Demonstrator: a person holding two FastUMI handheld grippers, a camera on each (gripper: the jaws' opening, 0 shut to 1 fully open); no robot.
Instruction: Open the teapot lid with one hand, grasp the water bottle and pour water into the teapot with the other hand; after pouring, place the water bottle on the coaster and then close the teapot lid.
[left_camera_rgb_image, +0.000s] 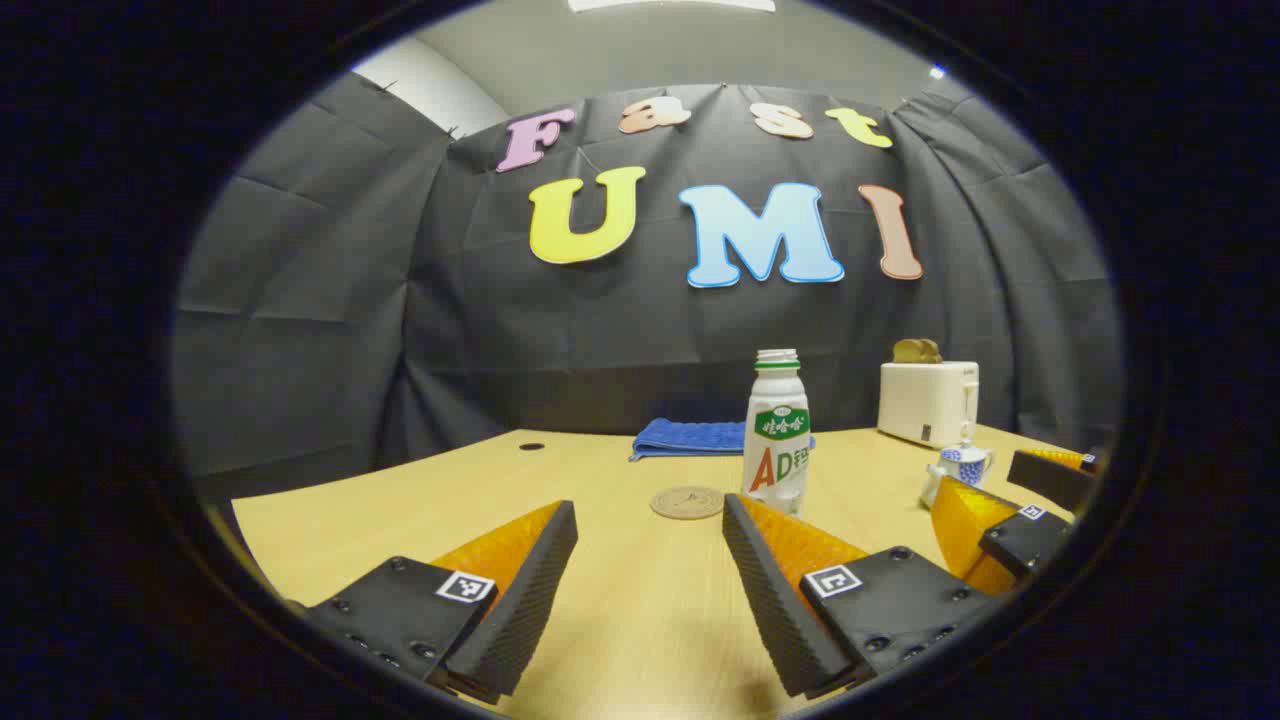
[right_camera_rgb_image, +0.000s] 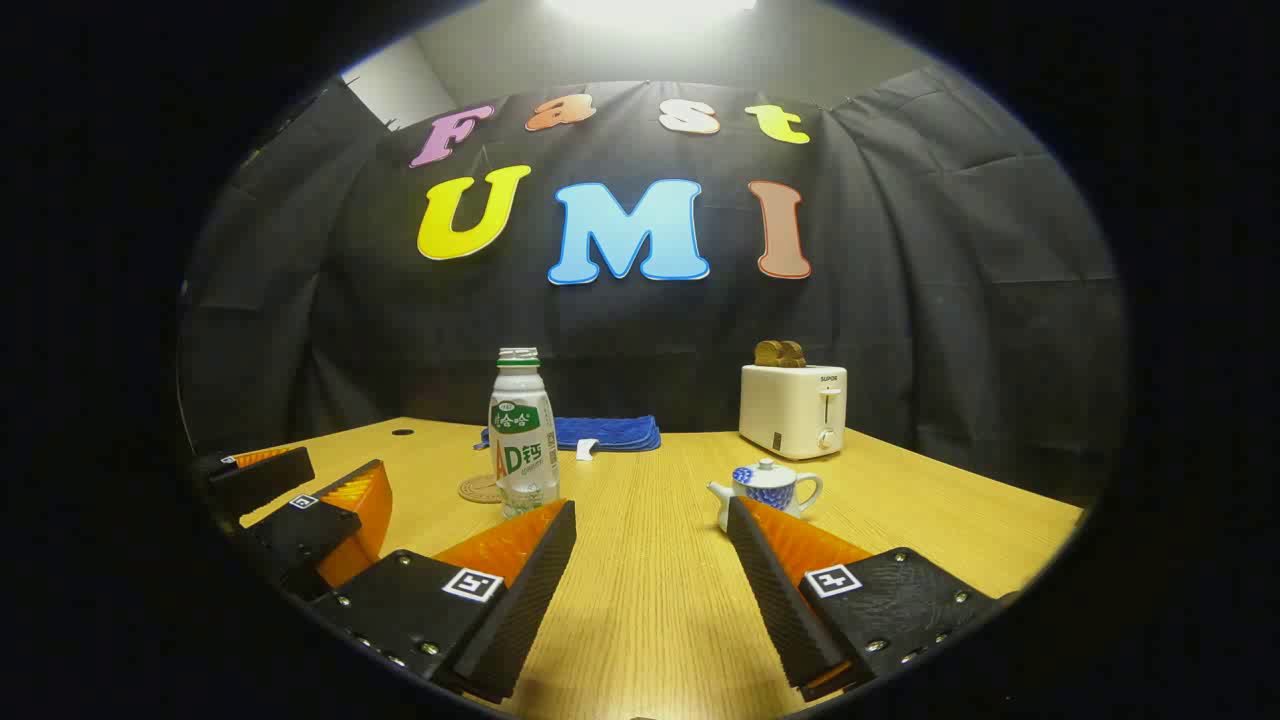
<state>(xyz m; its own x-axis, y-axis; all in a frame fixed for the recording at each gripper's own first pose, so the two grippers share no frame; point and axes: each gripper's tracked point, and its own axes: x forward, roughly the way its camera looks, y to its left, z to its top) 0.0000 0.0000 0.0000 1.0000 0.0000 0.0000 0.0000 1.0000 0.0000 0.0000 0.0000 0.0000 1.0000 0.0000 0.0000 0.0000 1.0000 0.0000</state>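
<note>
1. Teapot first: small blue-and-white one, sitting upright on the table with its lid on. It's right ahead of the right gripper, just past that gripper's right-hand finger, nothing touching it.

2. Water bottle stands upright with its cap already off, just beside the round coaster, not on it. From the left gripper view it's a bit right of centre, near the left gripper.

3. Both grippers have their fingers spread wide with nothing between them. So I'd say the task hasn't really kicked off; the lid-opening step is the one in hand.

4. Next move, my guess: right gripper goes forward and down onto the lid knob, which is tiny, so the pinch needs to be well centred. The left one has to swing a little right to get both fingers around the bottle.

5. Surface is a light wooden table, smooth-looking. Further back there's a folded blue cloth and a white toaster with bread sticking out, both well away from the action.

6. Room: black cloth booth wall behind, light overhead.
</note>
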